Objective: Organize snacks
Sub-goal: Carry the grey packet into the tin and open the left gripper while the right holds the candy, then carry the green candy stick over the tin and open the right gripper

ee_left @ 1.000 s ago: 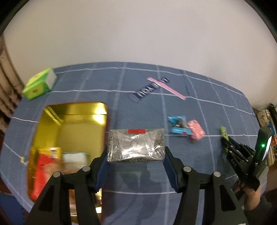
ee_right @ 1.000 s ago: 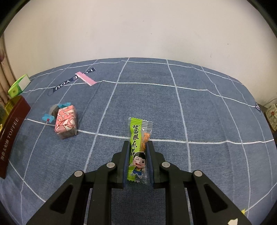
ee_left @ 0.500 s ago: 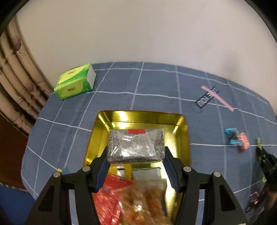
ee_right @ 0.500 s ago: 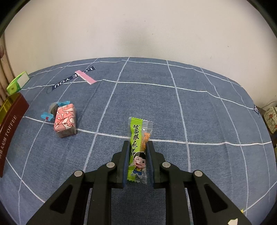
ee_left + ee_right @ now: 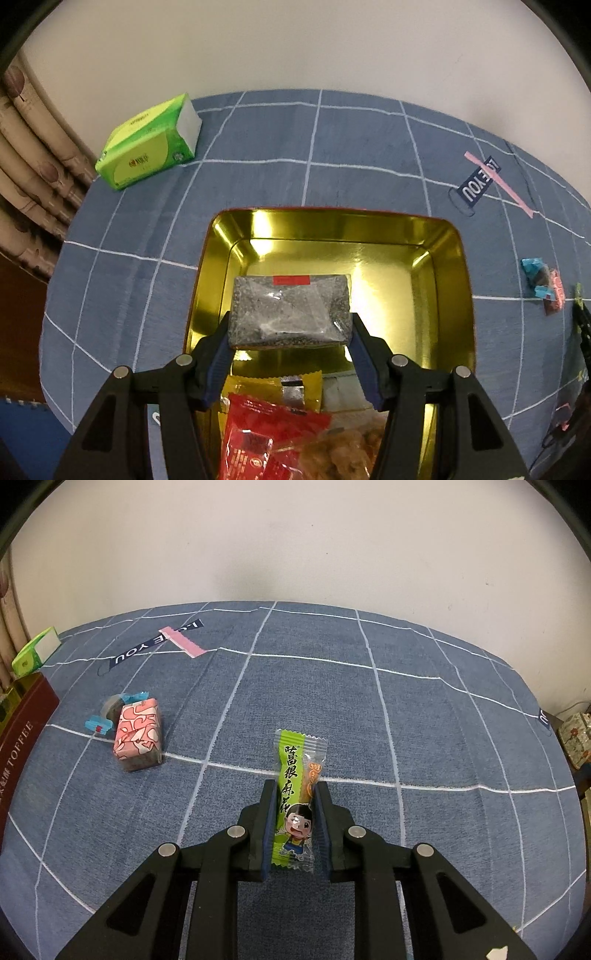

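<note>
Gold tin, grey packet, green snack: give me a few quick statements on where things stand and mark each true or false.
1. The left tool holds the grey packet over the gold tin. True.
2. The gold tin is empty. False: a red packet and other snacks lie in its near end.
3. The right tool is shut on the green snack. True.
4. The pink candy is inside the tin. False: it lies on the blue cloth.
5. The tissue pack sits in the tin. False: it lies on the cloth beyond the tin.
</note>
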Demonstrator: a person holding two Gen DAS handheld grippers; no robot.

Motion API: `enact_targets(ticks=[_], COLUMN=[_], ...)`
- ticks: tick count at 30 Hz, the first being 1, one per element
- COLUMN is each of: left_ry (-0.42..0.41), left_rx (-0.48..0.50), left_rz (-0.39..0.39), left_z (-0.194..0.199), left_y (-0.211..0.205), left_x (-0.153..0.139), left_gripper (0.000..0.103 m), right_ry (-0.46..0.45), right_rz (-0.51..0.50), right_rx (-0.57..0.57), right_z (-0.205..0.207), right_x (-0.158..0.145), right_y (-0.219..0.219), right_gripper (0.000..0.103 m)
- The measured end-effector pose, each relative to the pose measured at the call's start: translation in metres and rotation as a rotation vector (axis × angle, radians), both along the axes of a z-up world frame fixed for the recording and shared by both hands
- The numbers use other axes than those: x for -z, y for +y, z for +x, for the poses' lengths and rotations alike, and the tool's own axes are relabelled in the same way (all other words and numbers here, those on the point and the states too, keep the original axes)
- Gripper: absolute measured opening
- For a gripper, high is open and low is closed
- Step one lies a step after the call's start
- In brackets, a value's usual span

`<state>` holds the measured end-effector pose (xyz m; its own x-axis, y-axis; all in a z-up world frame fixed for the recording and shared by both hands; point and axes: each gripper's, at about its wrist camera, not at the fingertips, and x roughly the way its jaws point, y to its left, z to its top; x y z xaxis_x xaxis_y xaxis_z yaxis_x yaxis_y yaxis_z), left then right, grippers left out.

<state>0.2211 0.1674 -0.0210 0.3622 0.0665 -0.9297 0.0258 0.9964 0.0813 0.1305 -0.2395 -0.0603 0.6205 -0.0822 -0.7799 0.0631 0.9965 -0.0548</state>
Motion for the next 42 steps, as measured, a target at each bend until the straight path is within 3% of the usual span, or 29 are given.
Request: enact_targets(ticks=[26,42], left_ry=[0.054,-0.09], left_rx=[0.021,0.053], left_rz=[0.012,0.025], left_z=[-0.003,-0.021], left_y=[0.004,0.005], left_x=[0.025,-0.013], left_gripper=[0.06,0.065], right_ry=[0.028,-0.003], right_rz=[0.004,0.001], right_rx=[0.05,0.068], right_z=[0.003,-0.009], right_x=[-0.004,-0.03], right_y=[0.002,0.014], right_gripper=[0.016,0.015])
